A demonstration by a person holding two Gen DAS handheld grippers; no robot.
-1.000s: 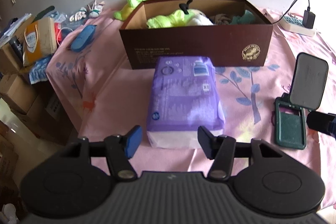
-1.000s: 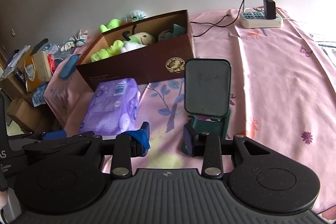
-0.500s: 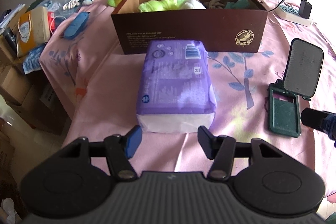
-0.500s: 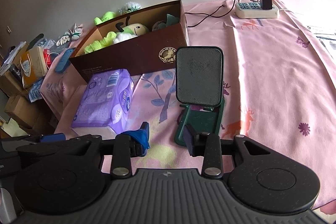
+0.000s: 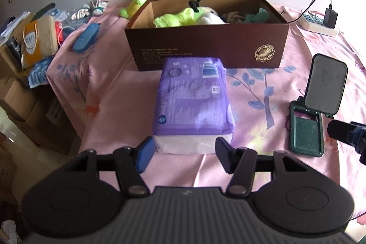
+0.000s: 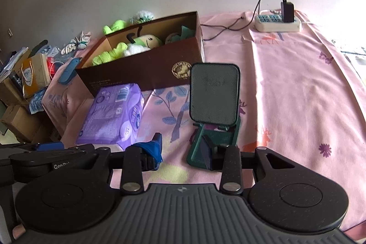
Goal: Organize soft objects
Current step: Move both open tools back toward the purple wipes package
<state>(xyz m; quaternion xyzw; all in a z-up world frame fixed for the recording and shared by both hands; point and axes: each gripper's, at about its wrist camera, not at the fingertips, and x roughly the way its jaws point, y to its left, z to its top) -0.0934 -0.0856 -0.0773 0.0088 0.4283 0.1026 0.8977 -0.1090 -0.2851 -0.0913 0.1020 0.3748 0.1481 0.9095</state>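
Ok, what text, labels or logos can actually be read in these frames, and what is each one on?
"MULINSEN": round gold seal on the brown box.
"Gen": partial white lettering on the left gripper body, seen from the right wrist.
Gold lines on the box front: too small.
Purple pack print: blurred.
Orange paper bag logo: unreadable.

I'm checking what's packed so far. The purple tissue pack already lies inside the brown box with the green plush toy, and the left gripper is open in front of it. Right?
Not quite. The purple tissue pack lies on the pink cloth in front of the brown box, not inside it, as the left wrist view shows. The green plush toy is in the box, and the left gripper is open in front of the pack.
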